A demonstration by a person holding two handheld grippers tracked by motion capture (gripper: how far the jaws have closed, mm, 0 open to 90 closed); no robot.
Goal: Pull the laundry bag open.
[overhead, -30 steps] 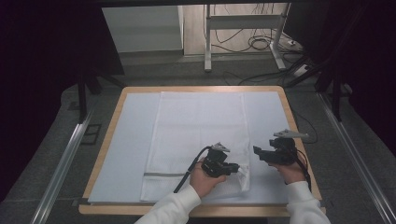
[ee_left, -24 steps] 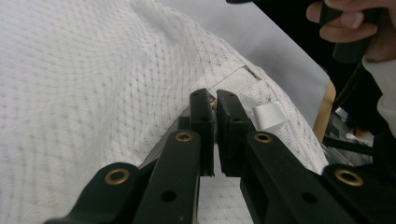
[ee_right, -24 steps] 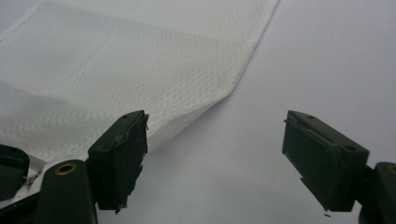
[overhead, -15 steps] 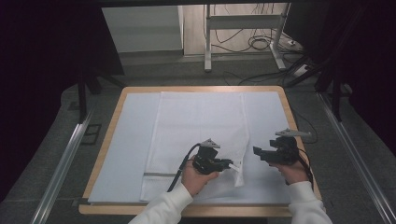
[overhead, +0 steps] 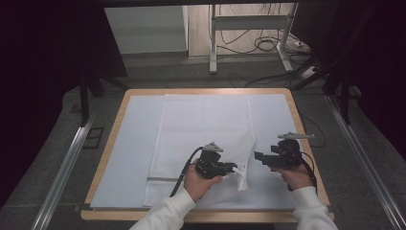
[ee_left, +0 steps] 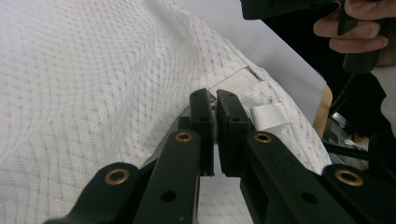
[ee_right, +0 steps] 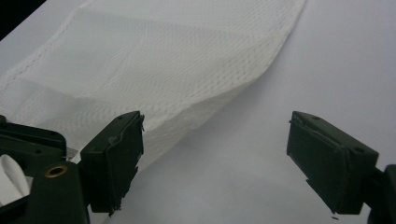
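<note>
A white waffle-weave cloth [overhead: 201, 129] lies spread down the middle of the table, on a pale cover [overhead: 134, 143]. My left gripper [overhead: 233, 168] is shut on the cloth's near right edge and holds that corner lifted and folded inward. In the left gripper view the gripper [ee_left: 212, 105] pinches the hem of the cloth [ee_left: 93, 70] beside a small white tag [ee_left: 268, 116]. My right gripper [overhead: 260, 158] stands open just right of the cloth. Its jaws [ee_right: 219, 140] have just opened a little wider, with bare cover [ee_right: 303, 70] between them and the cloth [ee_right: 154, 60] to their left.
The table's wooden rim [overhead: 112, 143] frames the cover. Metal rails [overhead: 67, 163] run along the floor on both sides. A desk frame and cables [overhead: 258, 45] stand behind the far edge.
My left gripper has drifted slightly left with the cloth's corner, which now folds up more. The right hand has stayed in place.
</note>
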